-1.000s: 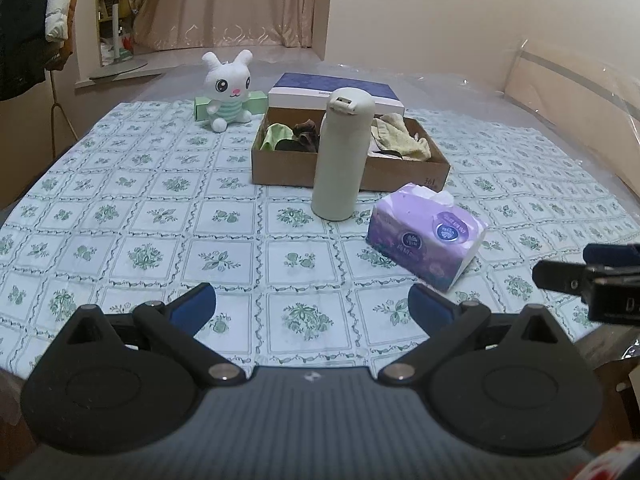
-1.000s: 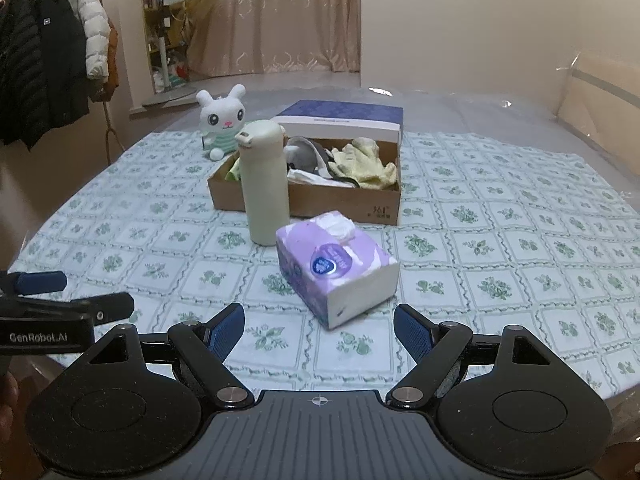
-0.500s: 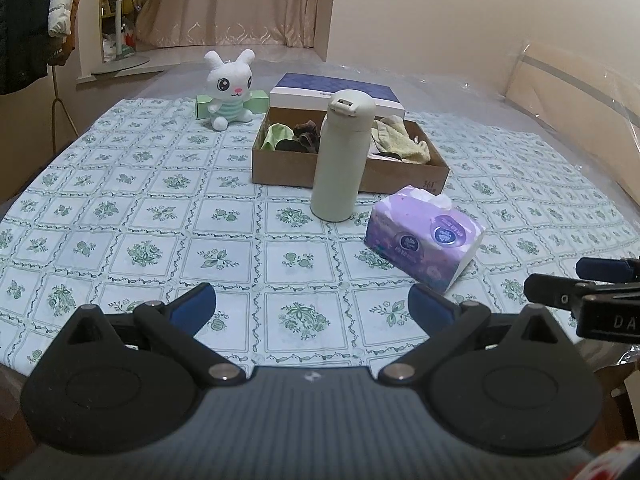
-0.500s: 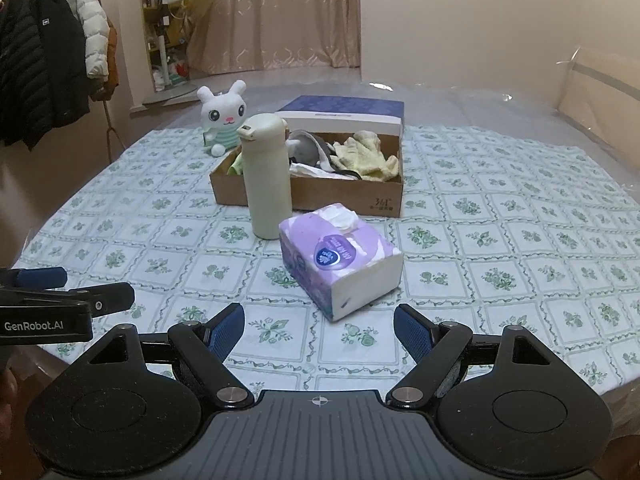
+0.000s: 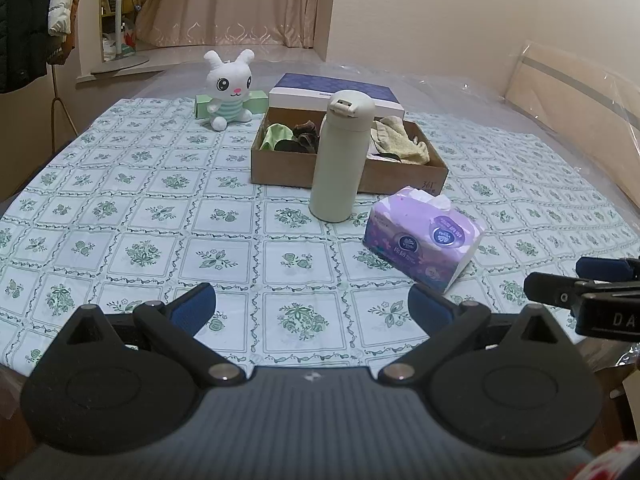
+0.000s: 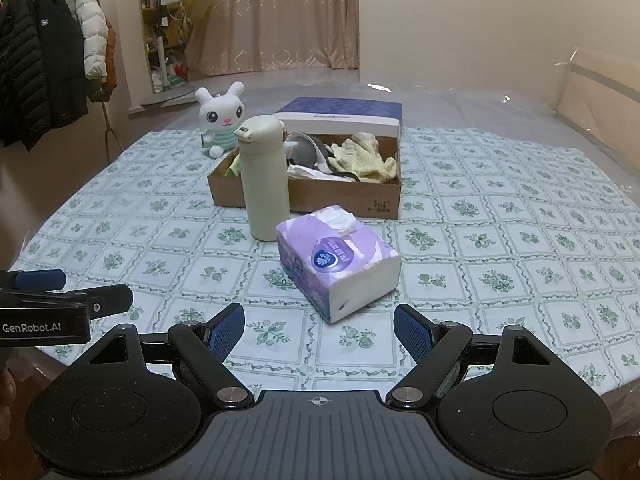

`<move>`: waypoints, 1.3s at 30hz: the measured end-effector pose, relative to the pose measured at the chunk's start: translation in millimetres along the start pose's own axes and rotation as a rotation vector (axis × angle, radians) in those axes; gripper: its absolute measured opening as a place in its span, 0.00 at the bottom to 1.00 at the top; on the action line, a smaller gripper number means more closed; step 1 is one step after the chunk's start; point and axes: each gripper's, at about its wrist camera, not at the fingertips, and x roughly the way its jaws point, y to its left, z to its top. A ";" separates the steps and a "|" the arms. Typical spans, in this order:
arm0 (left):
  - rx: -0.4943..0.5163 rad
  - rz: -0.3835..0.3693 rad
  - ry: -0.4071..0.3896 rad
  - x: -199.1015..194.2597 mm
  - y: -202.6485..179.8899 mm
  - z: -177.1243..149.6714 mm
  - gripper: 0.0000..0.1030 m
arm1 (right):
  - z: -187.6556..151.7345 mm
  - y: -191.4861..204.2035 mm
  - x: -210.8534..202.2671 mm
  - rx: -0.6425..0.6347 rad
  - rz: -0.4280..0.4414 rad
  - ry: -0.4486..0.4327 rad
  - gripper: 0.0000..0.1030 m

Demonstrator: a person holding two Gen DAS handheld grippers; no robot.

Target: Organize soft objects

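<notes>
A purple soft tissue pack [image 5: 424,234] [image 6: 338,258] lies on the patterned tablecloth, just ahead of my right gripper [image 6: 319,326], which is open and empty. A white plush rabbit [image 5: 229,88] [image 6: 221,114] sits at the far left. A cardboard box [image 5: 348,170] [image 6: 308,194] holds a yellow cloth [image 5: 400,142] [image 6: 364,160], a green cloth [image 5: 276,136] and dark fabric pieces. My left gripper [image 5: 312,306] is open and empty over the near table edge. Each gripper shows at the side of the other's view.
A cream flask [image 5: 340,156] [image 6: 264,178] stands upright in front of the box. A blue-topped flat box [image 5: 336,92] [image 6: 342,114] lies behind it, and a green box [image 5: 204,104] behind the rabbit. Coats [image 6: 48,60] hang at the left.
Both views have shifted slightly, the objects sitting a little lower in the right wrist view. Both grippers stay open and nothing on the table has moved.
</notes>
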 end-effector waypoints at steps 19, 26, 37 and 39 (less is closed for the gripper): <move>-0.001 0.000 -0.004 -0.3 -0.5 0.4 0.99 | 2.0 -2.3 -0.5 0.004 -0.002 -0.003 0.79; 0.000 0.000 -0.005 -0.4 -0.3 0.4 0.99 | 2.5 -2.5 -1.0 0.004 -0.001 -0.004 0.79; 0.000 0.000 -0.008 -0.8 -1.2 2.3 0.99 | 2.6 -2.1 -1.0 0.003 -0.003 -0.005 0.79; 0.000 0.001 -0.008 -0.3 -1.6 3.3 0.99 | 4.5 -2.6 -1.2 0.003 -0.004 -0.007 0.79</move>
